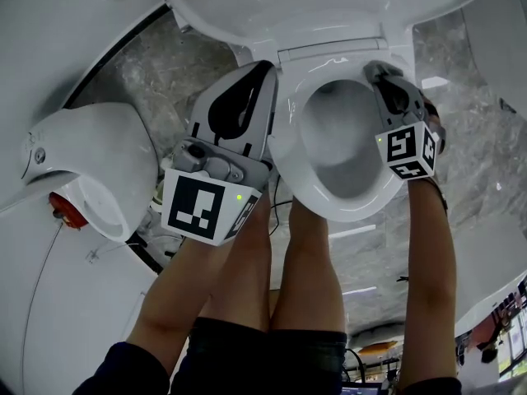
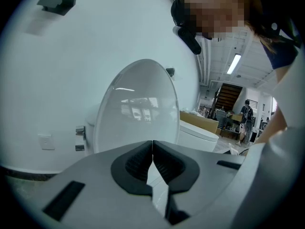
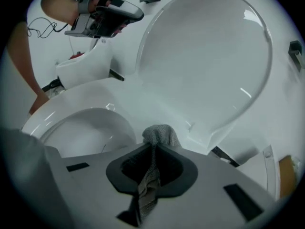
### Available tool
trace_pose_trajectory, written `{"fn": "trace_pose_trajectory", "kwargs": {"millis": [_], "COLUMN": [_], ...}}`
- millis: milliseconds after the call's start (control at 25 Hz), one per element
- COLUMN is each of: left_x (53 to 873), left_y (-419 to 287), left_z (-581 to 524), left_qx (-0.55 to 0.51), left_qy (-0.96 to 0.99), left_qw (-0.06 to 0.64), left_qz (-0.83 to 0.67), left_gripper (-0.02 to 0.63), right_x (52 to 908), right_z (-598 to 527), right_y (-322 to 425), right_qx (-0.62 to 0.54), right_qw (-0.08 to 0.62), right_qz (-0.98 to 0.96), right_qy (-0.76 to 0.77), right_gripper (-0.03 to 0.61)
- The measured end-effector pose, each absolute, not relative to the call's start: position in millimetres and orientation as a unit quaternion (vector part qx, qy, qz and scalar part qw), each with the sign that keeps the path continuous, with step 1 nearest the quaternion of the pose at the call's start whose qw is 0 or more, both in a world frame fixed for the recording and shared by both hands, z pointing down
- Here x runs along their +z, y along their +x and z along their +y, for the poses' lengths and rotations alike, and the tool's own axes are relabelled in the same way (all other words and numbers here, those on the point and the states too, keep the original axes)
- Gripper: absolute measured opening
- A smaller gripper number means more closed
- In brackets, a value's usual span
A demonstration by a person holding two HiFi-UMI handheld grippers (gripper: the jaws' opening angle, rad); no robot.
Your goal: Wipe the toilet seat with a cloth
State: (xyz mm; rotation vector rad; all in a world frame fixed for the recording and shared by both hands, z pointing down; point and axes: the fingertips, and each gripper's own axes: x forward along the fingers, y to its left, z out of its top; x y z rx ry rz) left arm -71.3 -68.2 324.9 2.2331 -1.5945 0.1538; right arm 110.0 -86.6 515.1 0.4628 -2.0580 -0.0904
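Cloth, grey, sits pinched in the right gripper's clenched jaws, just over the toilet seat's far right rim. Left gripper hangs left of the bowl, jaws closed on nothing. Wiping looks barely begun, with most of the seat left to do.

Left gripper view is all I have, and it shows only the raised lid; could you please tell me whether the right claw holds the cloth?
Observer: Yes, the right claw is shut on the grey cloth, which pokes out past its tips.
Operator: Thank you. Where is it over the toilet?
Observer: At the right side of the seat, near the hinge end; contact is unclear.
Operator: And where is my left claw?
Observer: The head view shows the left claw beside the seat's left rim, not over the bowl opening.
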Motion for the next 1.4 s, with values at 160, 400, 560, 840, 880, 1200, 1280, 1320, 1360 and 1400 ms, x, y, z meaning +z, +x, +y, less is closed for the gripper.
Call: {"fn": "trace_pose_trajectory", "kwargs": {"millis": [160, 400, 560, 840, 880, 1200, 1280, 1320, 1360, 1400], "left_x": [322, 314, 314, 316, 317, 314, 312, 311, 311, 312], "left_y": [-68, -61, -63, -59, -60, -61, -62, -63, -64, -65], "left_z": [-69, -69, -67, -59, -58, -61, -61, -61, -61, -61], "left_qx": [0.052, 0.049, 0.047, 0.052, 0.053, 0.044, 0.047, 0.047, 0.047, 0.047], "left_qy": [0.796, 0.802, 0.796, 0.794, 0.794, 0.791, 0.795, 0.796, 0.795, 0.794], "left_qw": [0.198, 0.191, 0.193, 0.195, 0.196, 0.197, 0.192, 0.191, 0.191, 0.191], "left_qz": [-0.570, -0.564, -0.571, -0.573, -0.574, -0.578, -0.573, -0.573, -0.574, -0.575], "left_gripper": [0.020, 0.020, 0.020, 0.020, 0.020, 0.020, 0.020, 0.020, 0.020, 0.020], "right_x": [519, 520, 528, 534, 534, 524, 524, 524, 523, 522], "right_z": [-54, -38, -60, -52, -46, 8, -3, -14, -29, -45], "right_y": [167, 191, 138, 125, 137, 205, 199, 192, 183, 172], "right_qx": [-0.007, -0.008, -0.056, -0.097, -0.094, -0.024, -0.048, -0.060, -0.066, -0.070], "right_qw": [0.511, 0.520, 0.521, 0.536, 0.538, 0.549, 0.557, 0.556, 0.551, 0.543], "right_qz": [-0.838, -0.834, -0.842, -0.837, -0.836, -0.835, -0.829, -0.829, -0.832, -0.837], "right_qy": [0.192, 0.181, 0.129, 0.051, 0.045, 0.009, -0.009, -0.007, 0.001, 0.008], "right_gripper": [0.048, 0.048, 0.048, 0.048, 0.048, 0.048, 0.048, 0.048, 0.048, 0.048]}}
